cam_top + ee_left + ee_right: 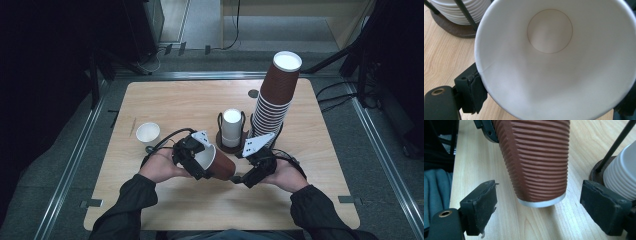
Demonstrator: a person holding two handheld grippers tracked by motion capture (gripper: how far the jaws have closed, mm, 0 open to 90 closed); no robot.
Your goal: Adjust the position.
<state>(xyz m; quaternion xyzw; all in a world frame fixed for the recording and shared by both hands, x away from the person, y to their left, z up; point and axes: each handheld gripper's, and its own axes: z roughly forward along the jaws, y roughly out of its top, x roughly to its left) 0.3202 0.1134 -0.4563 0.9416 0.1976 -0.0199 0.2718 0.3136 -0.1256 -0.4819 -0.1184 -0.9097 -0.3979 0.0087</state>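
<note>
- The wooden counter (165, 210) carries everything; the person's forearms come in over its near edge.
- A tall leaning stack of brown cups (274, 100) stands toward the far right of the counter, its white inside showing at the top.
- A dark wire holder (231, 145) with a stack of white cups (232, 126) stands at the middle, just left of the brown stack.
- The left gripper (197, 160) pinches a brown ribbed cup (217, 162) at its rim, with one of its fingers (475, 93) pressed on the outside of the wall; the cup lies tipped on its side above the counter, in front of the wire holder, mouth toward the left hand.
- The right gripper (539, 205) has its fingers spread wide, one on each side of the cup's base and touching neither side.
- A small white cup (148, 132) stands alone at the left.
</note>
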